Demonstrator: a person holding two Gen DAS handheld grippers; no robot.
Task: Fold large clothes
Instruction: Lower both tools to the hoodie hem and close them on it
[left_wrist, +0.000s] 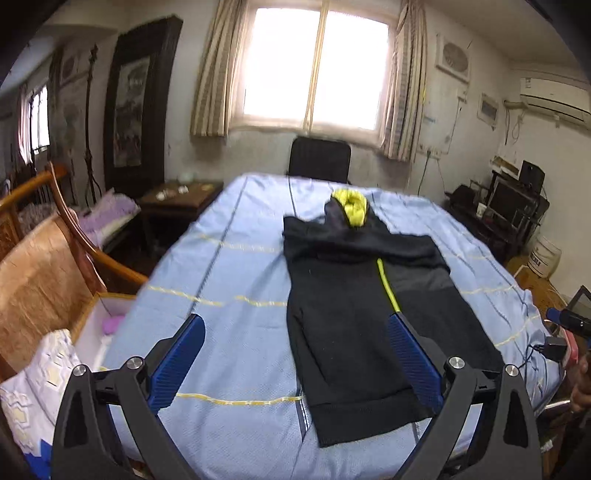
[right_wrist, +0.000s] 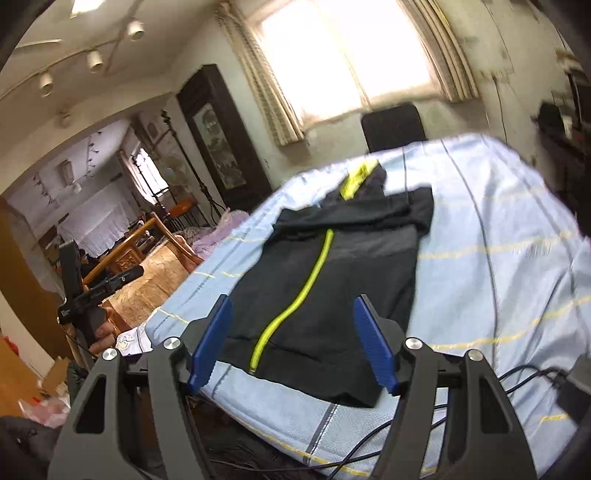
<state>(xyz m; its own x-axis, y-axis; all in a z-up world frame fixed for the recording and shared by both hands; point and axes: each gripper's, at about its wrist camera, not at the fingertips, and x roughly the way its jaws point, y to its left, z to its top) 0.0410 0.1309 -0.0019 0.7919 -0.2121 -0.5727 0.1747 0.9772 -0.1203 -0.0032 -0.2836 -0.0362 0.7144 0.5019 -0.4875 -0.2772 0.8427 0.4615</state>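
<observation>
Left gripper (left_wrist: 295, 350) wide open, right gripper (right_wrist: 291, 339) partly open, both empty; ahead, black hooded zip jacket (left_wrist: 343, 317) with sleeves folded under, hidden.

Bare sheet (left_wrist: 229, 302) around jacket (left_wrist: 343, 314)

Jacket (left_wrist: 354, 306) lying flat on bench (left_wrist: 229, 280), hood (left_wrist: 351, 206) pointing toward chair (left_wrist: 319, 158) standing behind bench; both tools hovering over near edge, apart from jacket.
</observation>
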